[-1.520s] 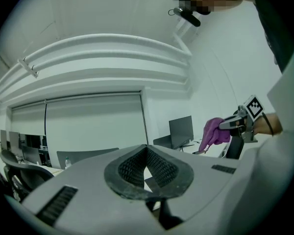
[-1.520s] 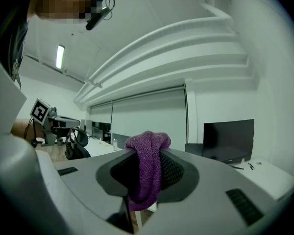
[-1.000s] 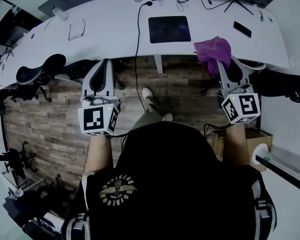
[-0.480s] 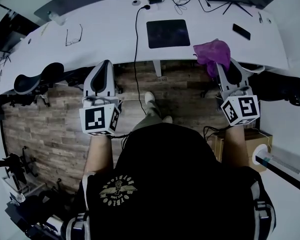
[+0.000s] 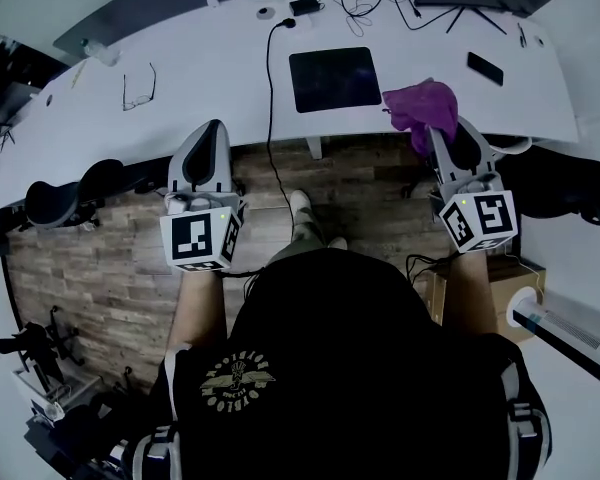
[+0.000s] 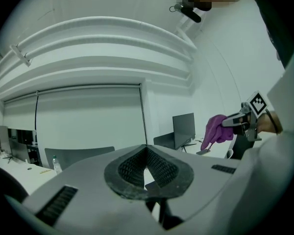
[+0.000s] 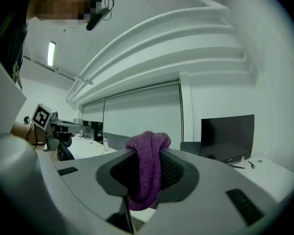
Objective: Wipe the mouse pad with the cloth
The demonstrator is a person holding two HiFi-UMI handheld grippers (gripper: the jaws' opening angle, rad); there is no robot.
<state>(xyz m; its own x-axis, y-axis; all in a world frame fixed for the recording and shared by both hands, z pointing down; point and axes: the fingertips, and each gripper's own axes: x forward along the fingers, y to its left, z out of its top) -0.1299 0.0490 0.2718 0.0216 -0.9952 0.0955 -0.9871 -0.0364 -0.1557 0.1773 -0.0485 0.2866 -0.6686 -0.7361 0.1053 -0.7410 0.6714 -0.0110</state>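
The right tool (image 5: pixel 432 130) is shut tight on the purple cloth (image 5: pixel 421 103); the cloth bunches up over the tips and hangs down between the jaws; it is held at the front edge of the white counter (image 5: pixel 200 78), just to the right of the dark mouse pad (image 5: pixel 335 79) and not touching it; the mouse pad lies flat in the middle of the counter; the left tool (image 5: pixel 211 130) is closed with nothing in it, out over the wood floor (image 5: pixel 100 258); a pair of glasses (image 5: pixel 138 72) sits far left; a black phone (image 5: pixel 484 68) sits far right.
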